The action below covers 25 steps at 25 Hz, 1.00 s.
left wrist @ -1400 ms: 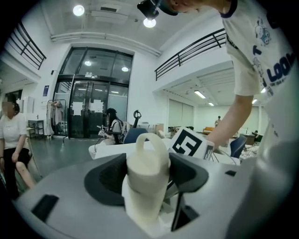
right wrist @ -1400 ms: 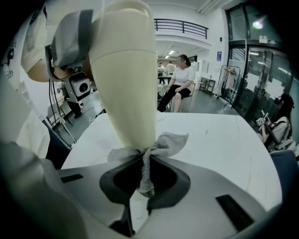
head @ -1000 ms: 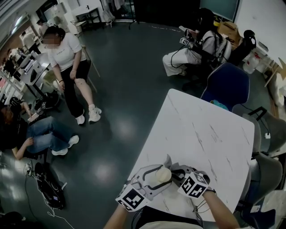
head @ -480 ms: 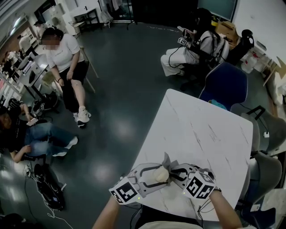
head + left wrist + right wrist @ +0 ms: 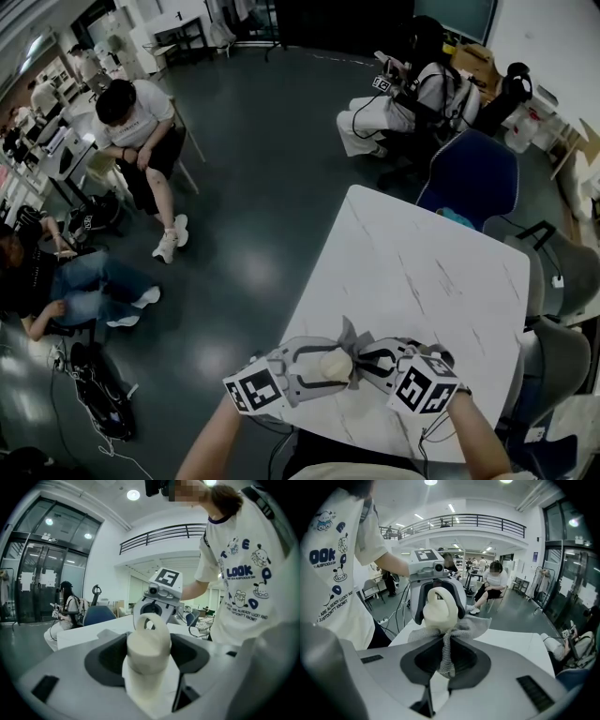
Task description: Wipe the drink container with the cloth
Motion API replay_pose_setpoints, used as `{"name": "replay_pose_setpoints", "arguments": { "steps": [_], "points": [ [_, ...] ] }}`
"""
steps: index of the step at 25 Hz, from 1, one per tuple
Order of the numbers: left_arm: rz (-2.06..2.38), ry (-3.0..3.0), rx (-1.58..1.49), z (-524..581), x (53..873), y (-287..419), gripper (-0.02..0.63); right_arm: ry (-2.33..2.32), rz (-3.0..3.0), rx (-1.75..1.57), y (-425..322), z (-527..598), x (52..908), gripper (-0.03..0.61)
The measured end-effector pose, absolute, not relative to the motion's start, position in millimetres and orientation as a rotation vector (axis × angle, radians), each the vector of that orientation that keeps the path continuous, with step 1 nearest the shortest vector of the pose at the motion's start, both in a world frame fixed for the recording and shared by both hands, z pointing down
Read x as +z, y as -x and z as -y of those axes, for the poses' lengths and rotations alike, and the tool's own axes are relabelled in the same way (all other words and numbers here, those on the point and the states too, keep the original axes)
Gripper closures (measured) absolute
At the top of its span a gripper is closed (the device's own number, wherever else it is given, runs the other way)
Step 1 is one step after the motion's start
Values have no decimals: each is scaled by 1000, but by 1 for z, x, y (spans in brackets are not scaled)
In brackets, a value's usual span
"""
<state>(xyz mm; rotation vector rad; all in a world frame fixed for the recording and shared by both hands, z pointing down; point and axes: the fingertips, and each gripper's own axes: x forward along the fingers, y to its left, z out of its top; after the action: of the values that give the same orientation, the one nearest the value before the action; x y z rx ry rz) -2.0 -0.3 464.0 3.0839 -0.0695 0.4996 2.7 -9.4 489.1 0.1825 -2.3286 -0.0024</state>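
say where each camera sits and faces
Head view: on the head, steeply down at the table; both forearms, left gripper and right gripper show.
Left gripper view: rides that gripper, faces the drink container in its fingers; person's shirt shows.
Right gripper view: rides that gripper, faces the cloth it pinches.
Gripper views share the drink container, from opposite sides.

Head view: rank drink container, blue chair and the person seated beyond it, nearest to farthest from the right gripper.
1. drink container: just left of the right gripper, against its cloth.
2. blue chair: at the far end of the table.
3. seated person: beyond the chair, top of view.
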Motion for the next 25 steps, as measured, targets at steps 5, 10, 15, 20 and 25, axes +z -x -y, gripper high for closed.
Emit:
{"name": "replay_pose_setpoints", "arguments": {
  "steps": [5,10,15,20,25],
  "points": [
    [-25,-3087,520,0,466,2,325,-157,2325,18,-2,10,498,535],
    [-48,-3087,517,-2,465,3,325,-163,2309,53,0,9,515,535],
    [-43,-3089,517,-3,466,2,325,-169,2272,64,-1,8,539,535],
    [-27,-3091,507,-1,464,2,325,-195,2239,104,0,9,563,535],
    [35,-3081,492,-3,464,2,325,-224,2199,128,-1,4,586,535]
  ]
}}
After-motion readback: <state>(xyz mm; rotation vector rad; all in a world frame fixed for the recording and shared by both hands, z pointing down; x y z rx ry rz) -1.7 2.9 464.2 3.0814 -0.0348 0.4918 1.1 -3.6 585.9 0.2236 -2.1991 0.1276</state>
